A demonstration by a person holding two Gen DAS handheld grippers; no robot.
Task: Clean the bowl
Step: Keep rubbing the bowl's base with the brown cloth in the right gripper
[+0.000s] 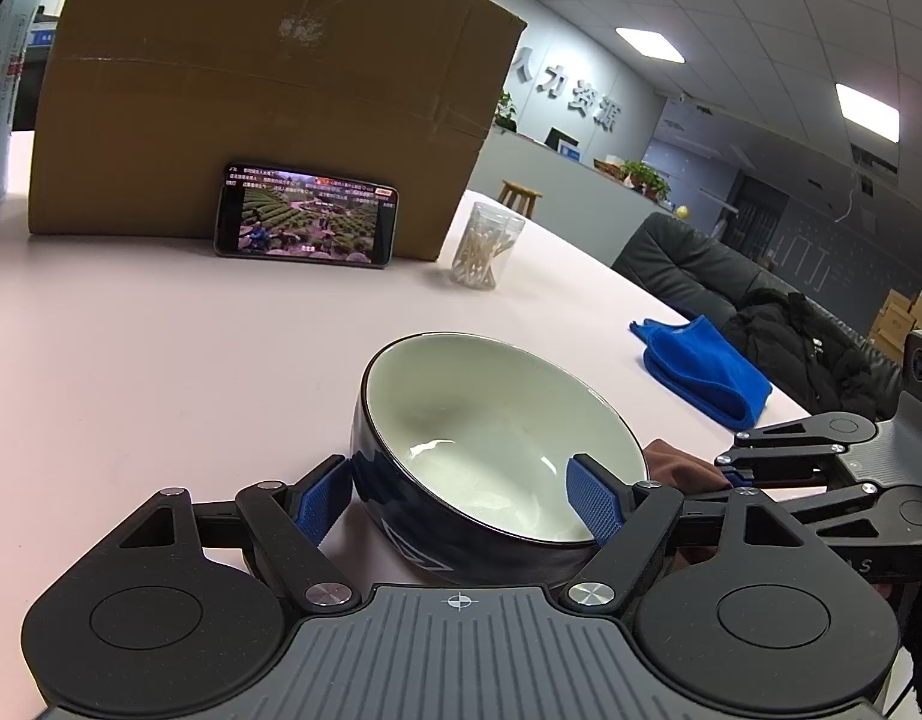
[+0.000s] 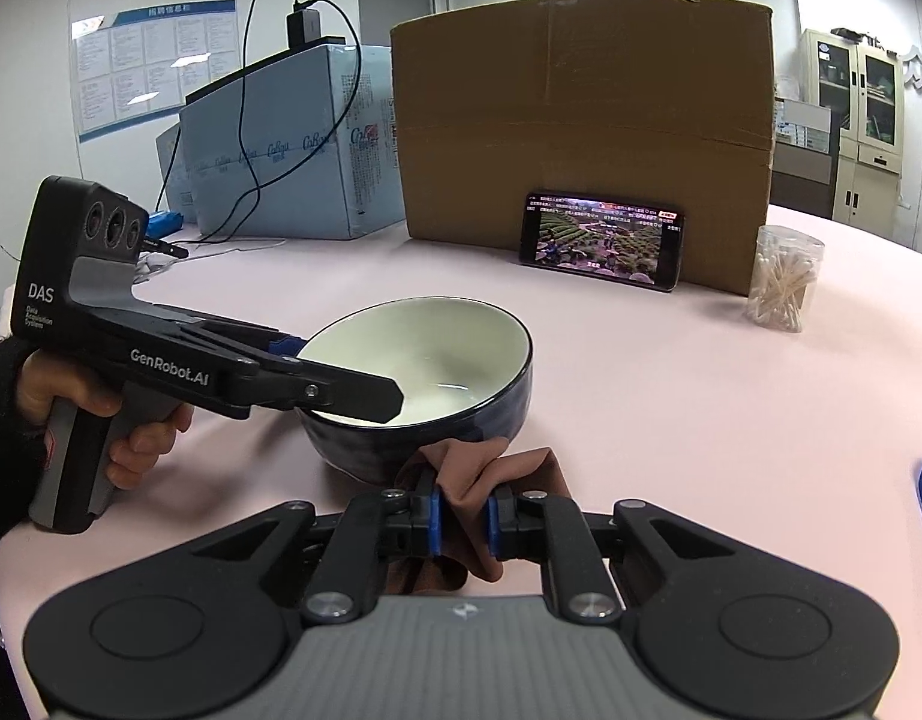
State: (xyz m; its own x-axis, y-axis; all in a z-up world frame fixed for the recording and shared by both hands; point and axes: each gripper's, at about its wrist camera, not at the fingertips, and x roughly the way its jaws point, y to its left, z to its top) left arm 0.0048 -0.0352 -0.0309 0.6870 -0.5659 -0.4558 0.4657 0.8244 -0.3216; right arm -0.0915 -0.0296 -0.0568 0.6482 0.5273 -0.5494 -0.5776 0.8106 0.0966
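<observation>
A dark blue bowl [image 1: 490,420] with a pale inside stands on the pink table, tilted toward the left gripper; it also shows in the right wrist view [image 2: 437,354]. My left gripper [image 1: 461,501] is shut on the bowl's near wall, one blue pad outside and one inside the rim. In the right wrist view the left gripper [image 2: 341,384] reaches in from the left over the rim. My right gripper [image 2: 463,519] is shut on a brown cloth [image 2: 478,468] that touches the bowl's near outer side. The brown cloth [image 1: 679,462] also shows behind the bowl in the left wrist view.
A large cardboard box [image 2: 580,114] stands at the back with a phone [image 2: 601,240] leaning on it. A clear jar of cotton swabs [image 2: 784,279] stands to its right. A folded blue cloth [image 1: 706,369] lies near the table's right edge. Blue cartons [image 2: 281,144] stand back left.
</observation>
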